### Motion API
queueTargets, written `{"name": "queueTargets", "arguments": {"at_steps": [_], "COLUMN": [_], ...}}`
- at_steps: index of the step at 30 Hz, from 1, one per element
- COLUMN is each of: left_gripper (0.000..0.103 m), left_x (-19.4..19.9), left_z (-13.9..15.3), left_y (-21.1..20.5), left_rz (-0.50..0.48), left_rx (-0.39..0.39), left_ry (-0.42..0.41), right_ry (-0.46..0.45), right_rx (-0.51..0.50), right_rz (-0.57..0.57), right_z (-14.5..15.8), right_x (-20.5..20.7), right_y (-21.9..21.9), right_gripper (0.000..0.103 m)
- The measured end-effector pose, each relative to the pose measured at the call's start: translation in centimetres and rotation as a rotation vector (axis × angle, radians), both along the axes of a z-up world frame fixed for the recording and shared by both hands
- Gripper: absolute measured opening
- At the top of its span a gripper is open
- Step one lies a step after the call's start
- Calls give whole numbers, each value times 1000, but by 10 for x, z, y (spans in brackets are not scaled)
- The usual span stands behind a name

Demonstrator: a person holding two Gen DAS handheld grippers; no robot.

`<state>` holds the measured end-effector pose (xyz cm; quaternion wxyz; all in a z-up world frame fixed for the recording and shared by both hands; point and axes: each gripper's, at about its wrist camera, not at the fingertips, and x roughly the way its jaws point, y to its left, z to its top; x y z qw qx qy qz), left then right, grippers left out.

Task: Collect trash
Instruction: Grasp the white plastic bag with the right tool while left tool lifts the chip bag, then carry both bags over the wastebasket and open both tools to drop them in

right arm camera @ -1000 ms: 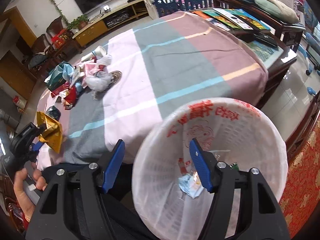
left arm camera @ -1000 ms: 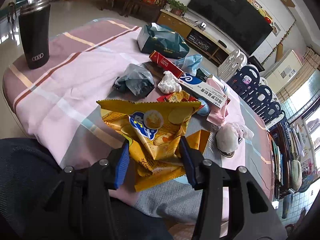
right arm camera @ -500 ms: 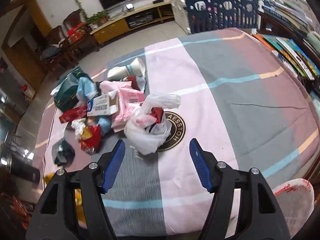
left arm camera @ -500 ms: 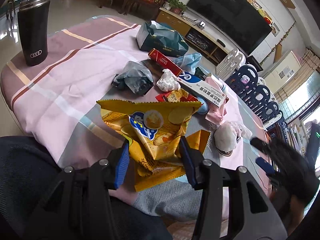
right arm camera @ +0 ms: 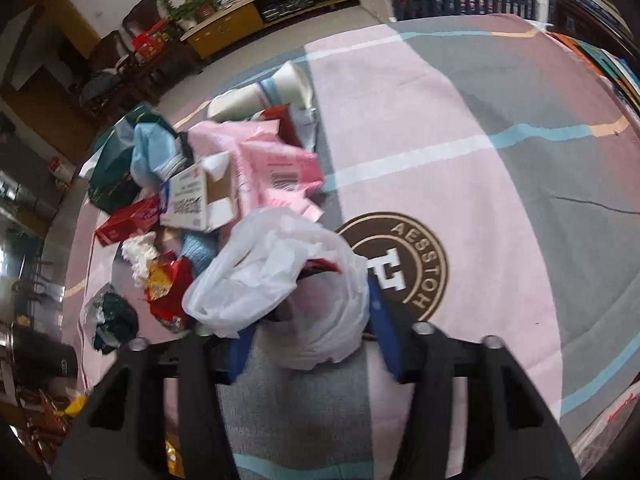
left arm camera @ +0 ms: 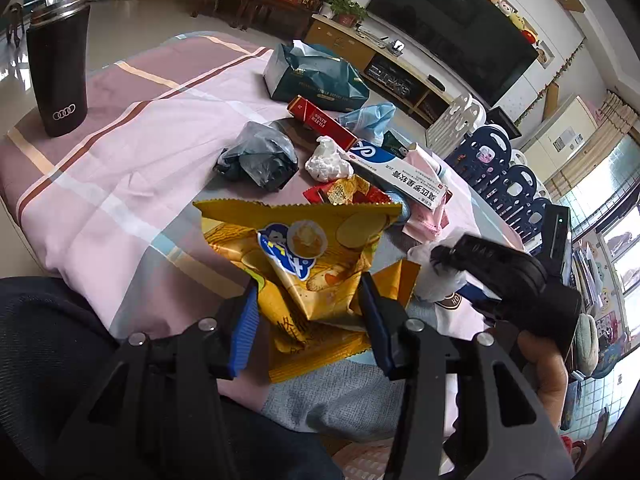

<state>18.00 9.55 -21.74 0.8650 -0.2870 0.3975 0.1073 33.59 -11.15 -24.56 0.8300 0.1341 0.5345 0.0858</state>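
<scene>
Fingers of the left gripper (left arm camera: 306,318) pinch the yellow chip bag (left arm camera: 308,264) above the table's near edge (likely awaiting the bin), while the right gripper (right arm camera: 312,332) straddles the white plastic bag (right arm camera: 280,276) mid-table, not clearly clamped, apparently to grab it.

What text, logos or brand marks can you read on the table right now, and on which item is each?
"FILTER KINGS": red cigarette box.
"AESSTOH": round brown emblem on the tablecloth.
Four-ring logo, no words: black tumbler.
Chinese print on the white-and-blue carton and the yellow chip bag: too small to read.
Barcode on the pink packet: digits blurred.
</scene>
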Motion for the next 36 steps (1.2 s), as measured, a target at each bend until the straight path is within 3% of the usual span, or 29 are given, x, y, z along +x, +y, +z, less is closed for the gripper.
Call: {"name": "queueTargets", "arguments": {"at_steps": [3,7,16,23,27,36], "left_gripper": [49,49,48,48,48,48], "left_x": [0,1,0,-14,-30,-69], "left_z": [0,0,2,47,88,136], "left_y": [0,0,2,-15,-49,-114], "left_rz": [1,3,4,-47,-114,-272], "left_rx": [0,-2,-6,59,170,295], "left_ry": [2,6,-4,-89,-127,-185], "right_ry": [-53,-122,-149,-182,-210,-351], "right_rx": [-67,-90,-22,4,17,-46], "right_rz": [86,138,82,-33,-77,-89], "right_z": [10,28,54,77,96,147], "right_x": [-15,-42,-122,-175,-198,-248], "right_y": [14,8,-63,-127,-152,-178], "right_gripper": [23,22,22,22,22,22]}}
